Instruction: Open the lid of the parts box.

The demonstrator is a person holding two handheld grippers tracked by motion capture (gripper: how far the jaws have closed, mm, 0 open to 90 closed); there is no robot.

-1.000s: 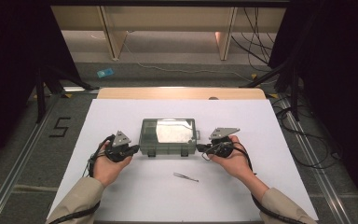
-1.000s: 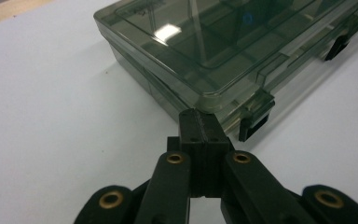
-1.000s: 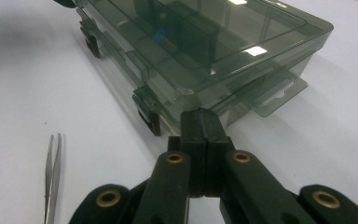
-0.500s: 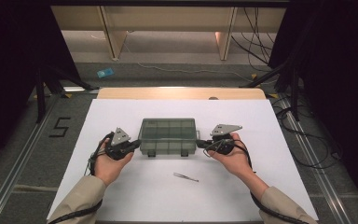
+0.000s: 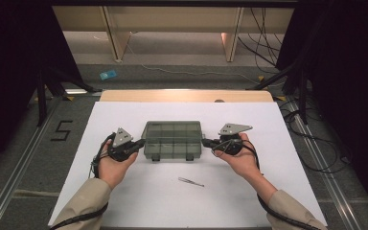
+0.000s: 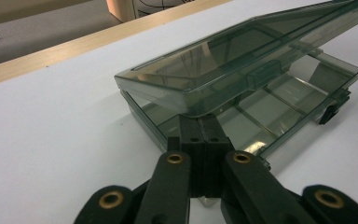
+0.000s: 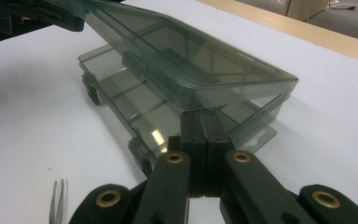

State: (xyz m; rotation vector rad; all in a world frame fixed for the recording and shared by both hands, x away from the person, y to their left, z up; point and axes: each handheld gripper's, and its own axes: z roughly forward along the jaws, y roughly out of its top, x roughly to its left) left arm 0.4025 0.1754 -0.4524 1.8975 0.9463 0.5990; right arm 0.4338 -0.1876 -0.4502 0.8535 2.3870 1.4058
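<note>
1. Two grippers, one at each short end of the clear compartment box [image 5: 173, 140], which sits mid-bench on the white sheet [image 5: 124, 201].
2. Your left gripper [image 6: 200, 126] and right gripper [image 7: 200, 122] each have their jaws pressed together with nothing between them, tips tucked under the edge of the lid [image 6: 242, 60].
3. The lid is partly raised, tilted above the tray [image 7: 121, 88]; the step in hand looks like lifting it open.
4. Raise both ends evenly so the lid does not twist; keep the tips under the lip, not pushing the tray sideways.
5. Count: one box, one lid, one pair of tweezers [image 5: 190, 181] lying apart on your side of the box.
</note>
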